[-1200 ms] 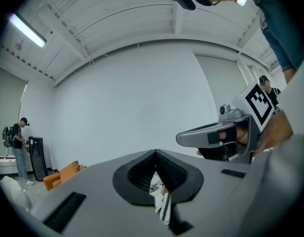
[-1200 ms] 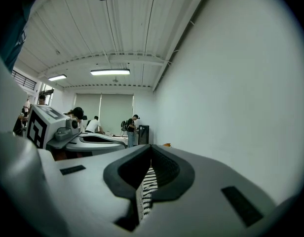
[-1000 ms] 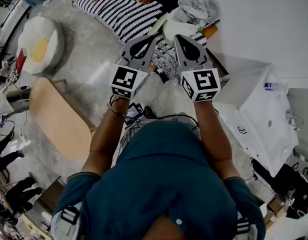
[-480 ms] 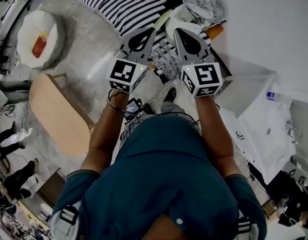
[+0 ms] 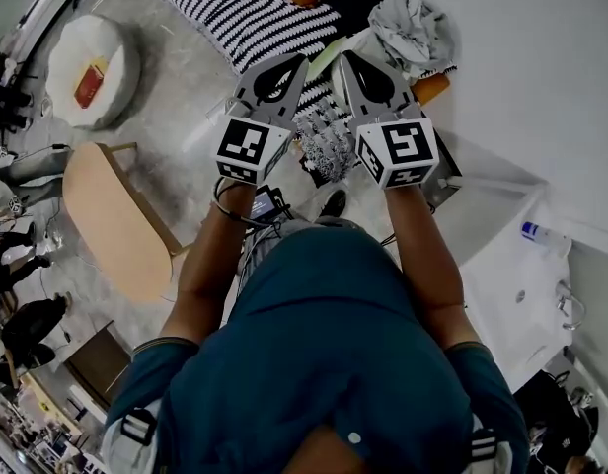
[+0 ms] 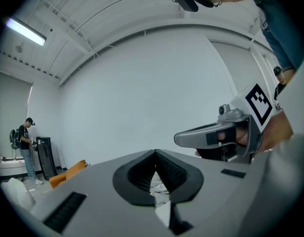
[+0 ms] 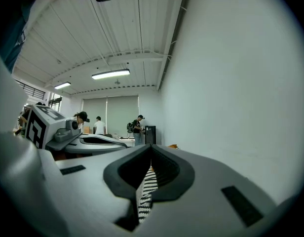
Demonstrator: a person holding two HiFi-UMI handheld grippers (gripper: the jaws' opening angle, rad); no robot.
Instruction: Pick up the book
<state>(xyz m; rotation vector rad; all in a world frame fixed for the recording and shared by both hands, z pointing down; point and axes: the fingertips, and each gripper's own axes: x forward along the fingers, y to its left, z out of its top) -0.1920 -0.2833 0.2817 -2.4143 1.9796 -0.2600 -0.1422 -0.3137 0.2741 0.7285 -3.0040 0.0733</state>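
Grey floor (image 5: 176,117) takes the left half of the head view, with open room between the cushion's edge and the seat below it. White wall (image 5: 541,57) closes off the right. Black-and-white striped cushion (image 5: 250,18) lies along the top, its lower edge right ahead of both claws. Pale wooden curved seat (image 5: 112,220) sits just beside the left arm. White boxy unit (image 5: 501,275) has its corner near the right forearm. White round pouf (image 5: 116,42) is in the upper left. Left claw (image 5: 296,59): jaws together, nothing in them. Right claw (image 5: 345,57): jaws together too, and empty. The flat red rectangular book (image 5: 90,83), as it appears, rests on the pouf, well apart from both.
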